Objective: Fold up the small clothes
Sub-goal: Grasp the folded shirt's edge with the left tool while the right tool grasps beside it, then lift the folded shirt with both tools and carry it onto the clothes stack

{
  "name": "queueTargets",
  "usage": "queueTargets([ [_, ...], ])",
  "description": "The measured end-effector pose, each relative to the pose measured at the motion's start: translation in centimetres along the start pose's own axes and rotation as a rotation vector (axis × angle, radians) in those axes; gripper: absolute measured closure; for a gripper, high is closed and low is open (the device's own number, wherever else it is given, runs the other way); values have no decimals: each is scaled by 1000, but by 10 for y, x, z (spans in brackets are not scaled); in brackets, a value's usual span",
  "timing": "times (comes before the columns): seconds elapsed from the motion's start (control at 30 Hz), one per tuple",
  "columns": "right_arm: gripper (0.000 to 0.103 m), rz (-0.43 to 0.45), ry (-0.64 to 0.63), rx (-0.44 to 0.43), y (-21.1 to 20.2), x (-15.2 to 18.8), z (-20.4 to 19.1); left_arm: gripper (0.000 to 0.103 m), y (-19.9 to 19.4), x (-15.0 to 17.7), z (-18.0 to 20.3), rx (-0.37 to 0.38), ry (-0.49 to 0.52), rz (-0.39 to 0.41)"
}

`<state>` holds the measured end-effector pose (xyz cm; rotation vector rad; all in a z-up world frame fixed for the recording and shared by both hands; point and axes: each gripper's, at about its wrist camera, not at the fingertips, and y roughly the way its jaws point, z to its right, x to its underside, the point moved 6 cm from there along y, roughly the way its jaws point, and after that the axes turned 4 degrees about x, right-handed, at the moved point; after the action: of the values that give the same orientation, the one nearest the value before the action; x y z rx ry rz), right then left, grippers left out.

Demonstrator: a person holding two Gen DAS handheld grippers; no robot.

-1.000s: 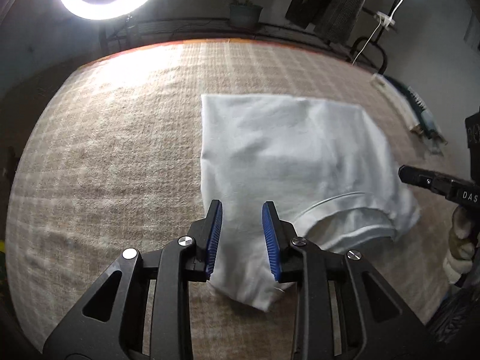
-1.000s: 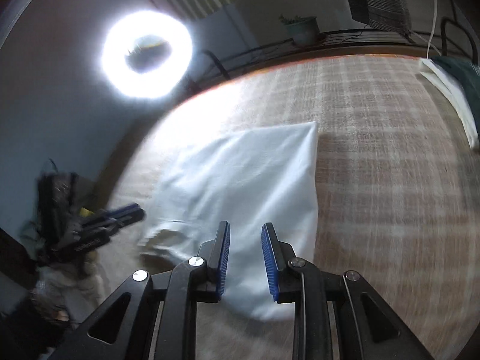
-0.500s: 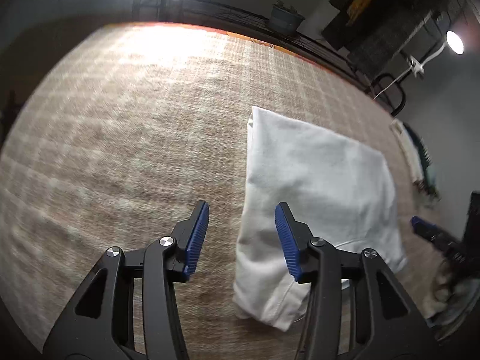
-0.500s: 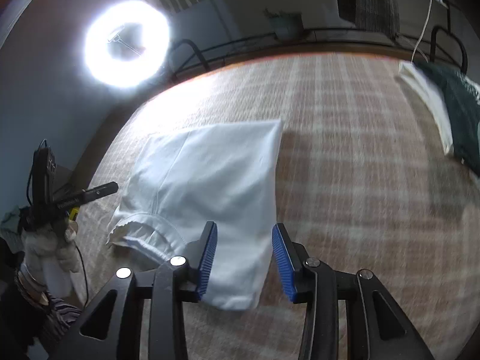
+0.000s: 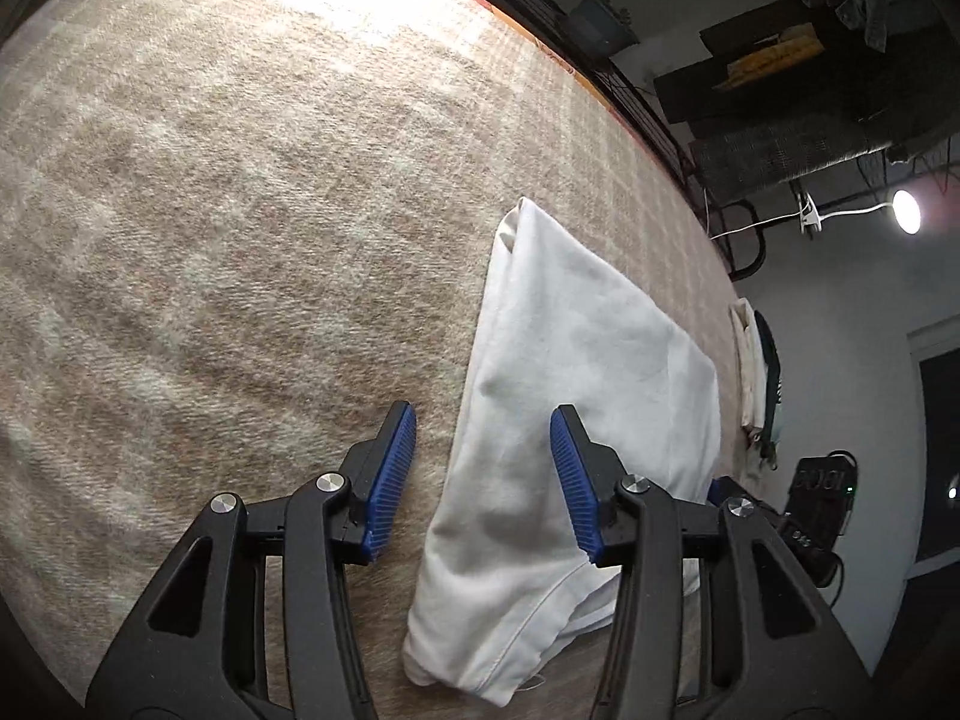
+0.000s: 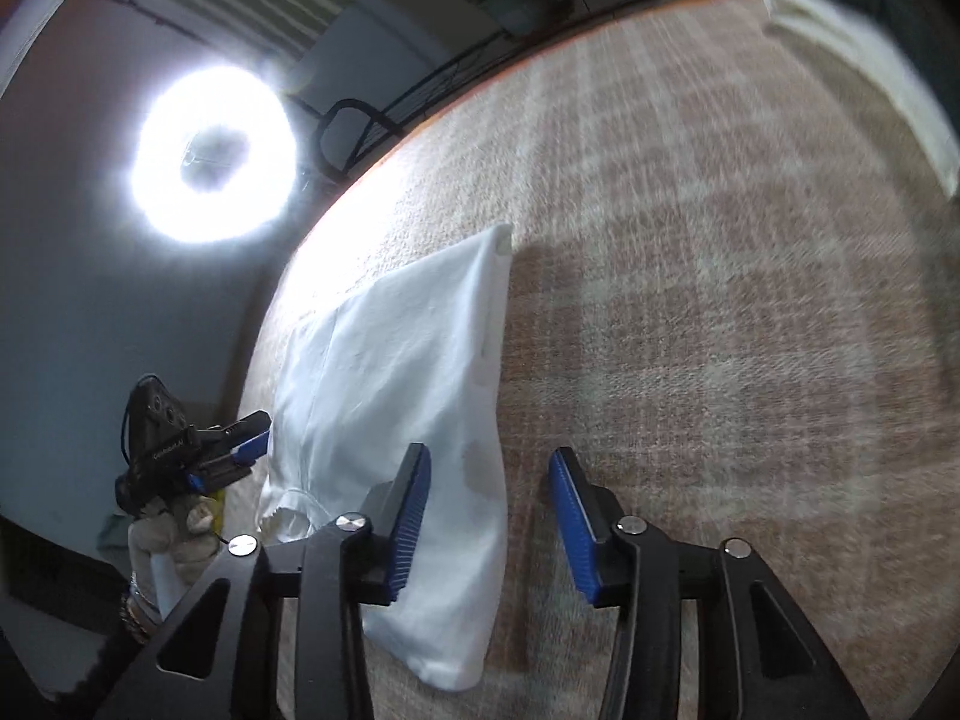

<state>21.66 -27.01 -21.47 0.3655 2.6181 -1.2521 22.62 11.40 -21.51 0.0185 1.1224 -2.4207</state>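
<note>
White garment (image 5: 576, 420) folded into a long narrow strip, lying flat on the plaid blanket (image 5: 240, 210). Left gripper (image 5: 483, 474) above its near left edge, jaws just opened and apart, nothing clamped. Right gripper (image 6: 489, 516) over the near right edge, likewise parted, gripping nothing.

The room is dim. A ring light (image 6: 213, 153) flares with glare; a small lamp (image 5: 906, 211) glows. The right view is motion-blurred; fisheye distortion bends all edges.
</note>
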Motion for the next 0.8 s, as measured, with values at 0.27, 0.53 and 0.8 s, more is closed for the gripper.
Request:
queueTargets([
  [0.27, 66, 14, 15, -58, 15, -12, -10, 56, 13, -1, 16, -18, 64, -16],
  [0.53, 89, 5, 23, -61, 31, -12, -23, 90, 18, 1, 23, -96, 122, -6],
  [0.8, 95, 54, -121, 89, 21, -15, -61, 95, 9, 13, 57, -227, 312, 73],
])
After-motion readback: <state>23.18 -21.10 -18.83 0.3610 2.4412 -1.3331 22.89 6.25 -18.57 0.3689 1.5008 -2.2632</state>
